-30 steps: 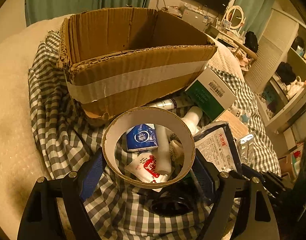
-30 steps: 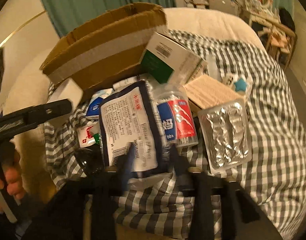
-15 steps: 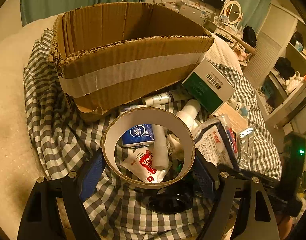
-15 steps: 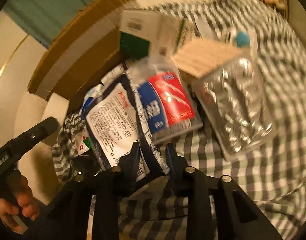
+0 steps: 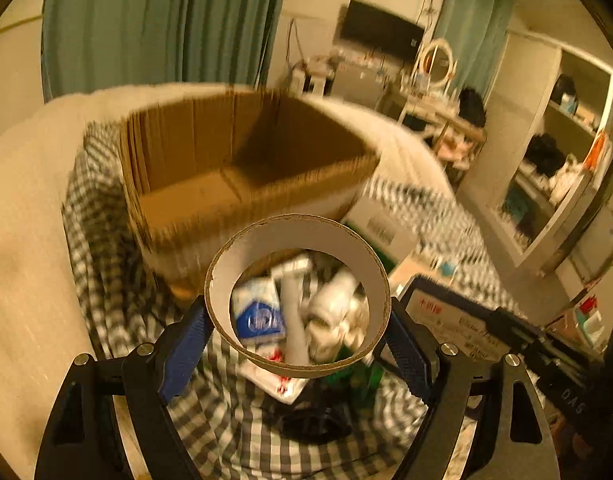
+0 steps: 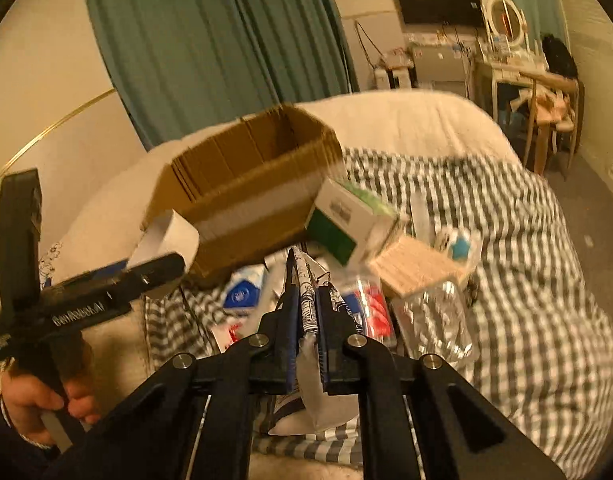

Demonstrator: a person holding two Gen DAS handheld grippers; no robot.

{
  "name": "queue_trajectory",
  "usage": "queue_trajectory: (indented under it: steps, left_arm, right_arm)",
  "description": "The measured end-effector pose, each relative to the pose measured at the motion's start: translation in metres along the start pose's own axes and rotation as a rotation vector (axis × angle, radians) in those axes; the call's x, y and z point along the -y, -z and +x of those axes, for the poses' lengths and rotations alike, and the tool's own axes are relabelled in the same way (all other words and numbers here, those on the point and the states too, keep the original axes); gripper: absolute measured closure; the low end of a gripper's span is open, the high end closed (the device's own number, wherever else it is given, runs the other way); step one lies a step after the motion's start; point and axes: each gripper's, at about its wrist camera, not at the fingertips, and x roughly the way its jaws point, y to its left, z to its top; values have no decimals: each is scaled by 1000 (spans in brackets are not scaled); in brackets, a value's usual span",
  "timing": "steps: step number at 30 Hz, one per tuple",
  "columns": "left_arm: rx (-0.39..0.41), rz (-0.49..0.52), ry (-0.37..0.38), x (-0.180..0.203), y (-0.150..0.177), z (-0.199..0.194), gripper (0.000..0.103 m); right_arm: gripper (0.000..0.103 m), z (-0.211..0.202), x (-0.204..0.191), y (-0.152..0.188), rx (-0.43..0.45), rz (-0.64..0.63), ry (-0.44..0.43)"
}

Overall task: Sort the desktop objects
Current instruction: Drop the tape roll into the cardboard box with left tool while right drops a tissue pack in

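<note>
A checked cloth [image 6: 518, 264] is covering the bed, and an open cardboard box [image 6: 242, 196] is sitting toward its far left corner. In front of the box, the left gripper [image 5: 296, 334] is clenching a cardboard ring [image 5: 296, 236], lifted above the clutter. The right gripper [image 6: 306, 320] is pinching a printed pouch [image 6: 306, 292] edge-on, raised over the cloth's near edge.

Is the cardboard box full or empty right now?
Empty, as far as shows: the cardboard box is open-topped, with bare brown walls and floor inside. Its near corner is hidden.
</note>
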Motion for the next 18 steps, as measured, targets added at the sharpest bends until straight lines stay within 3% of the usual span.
queue_trajectory:
  steps: [5, 8, 13, 18]
  left_arm:
    - [103, -18, 24, -11, -43, -26, 18]
    - [160, -42, -13, -23, -73, -30, 18]
    - [173, -53, -62, -47, -115, -3, 18]
    - [164, -86, -96, -80, -121, 30, 18]
  right_arm:
    - [96, -22, -27, -38, 52, -79, -13]
    - [96, -27, -42, -72, 91, -127, -10]
    - [96, -11, -68, -131, 161, -168, -27]
    - [96, 36, -89, -162, 148, -183, -32]
